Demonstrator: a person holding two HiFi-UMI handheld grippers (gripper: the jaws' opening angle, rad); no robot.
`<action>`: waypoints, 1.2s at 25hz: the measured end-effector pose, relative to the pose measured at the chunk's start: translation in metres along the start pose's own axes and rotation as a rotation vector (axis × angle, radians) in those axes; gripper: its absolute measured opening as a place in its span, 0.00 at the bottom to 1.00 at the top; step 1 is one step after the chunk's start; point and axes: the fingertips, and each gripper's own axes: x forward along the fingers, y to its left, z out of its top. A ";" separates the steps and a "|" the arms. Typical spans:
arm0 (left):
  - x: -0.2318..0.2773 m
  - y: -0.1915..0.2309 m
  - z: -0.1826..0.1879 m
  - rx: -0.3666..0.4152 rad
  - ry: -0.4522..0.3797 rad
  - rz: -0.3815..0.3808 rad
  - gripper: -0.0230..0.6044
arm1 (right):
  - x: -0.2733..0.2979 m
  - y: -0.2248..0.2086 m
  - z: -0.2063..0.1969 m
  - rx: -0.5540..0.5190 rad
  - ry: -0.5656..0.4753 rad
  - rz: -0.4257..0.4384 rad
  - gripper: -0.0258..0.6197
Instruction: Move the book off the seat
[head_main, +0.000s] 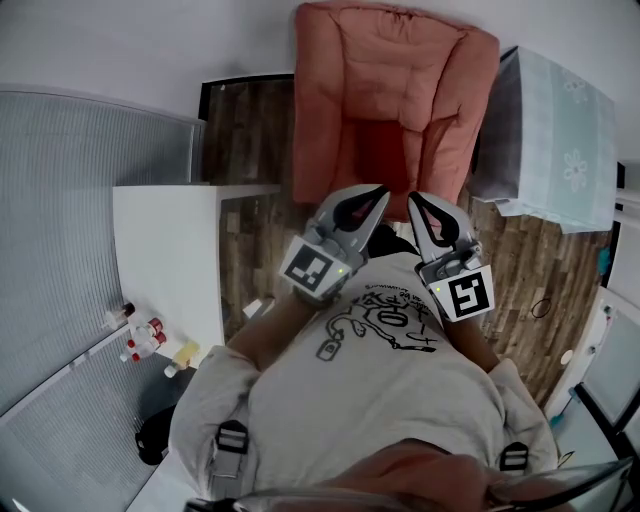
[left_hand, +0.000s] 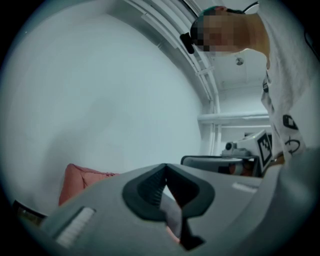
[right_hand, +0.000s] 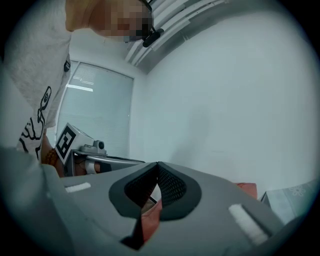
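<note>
A salmon-red padded armchair (head_main: 395, 90) stands straight ahead, and its darker seat (head_main: 392, 152) shows no book in any view. Both grippers are held close to the person's chest, pointing toward the chair's front edge. My left gripper (head_main: 384, 190) is shut, its tips together and nothing between them; in its own view the jaws (left_hand: 165, 166) meet in front of a pale wall. Beside it my right gripper (head_main: 413, 198) is also shut and empty, its tips (right_hand: 157, 164) touching. Each gripper's marker cube shows in the other's view.
A white table (head_main: 165, 250) stands at the left with small bottles (head_main: 140, 338) near its front end. A stand covered in a pale floral cloth (head_main: 555, 130) sits right of the chair. Dark wooden floor (head_main: 245, 130) surrounds the chair; grey blinds (head_main: 70, 200) line the left.
</note>
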 end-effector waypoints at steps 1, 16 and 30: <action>0.009 -0.001 0.000 0.001 0.001 0.001 0.04 | -0.001 -0.009 0.001 0.001 0.001 0.002 0.05; 0.092 -0.010 -0.009 -0.002 0.016 0.032 0.04 | -0.017 -0.094 -0.005 0.030 0.003 0.022 0.05; 0.109 0.031 -0.019 -0.040 0.048 0.012 0.04 | 0.022 -0.114 -0.020 0.058 0.035 0.013 0.05</action>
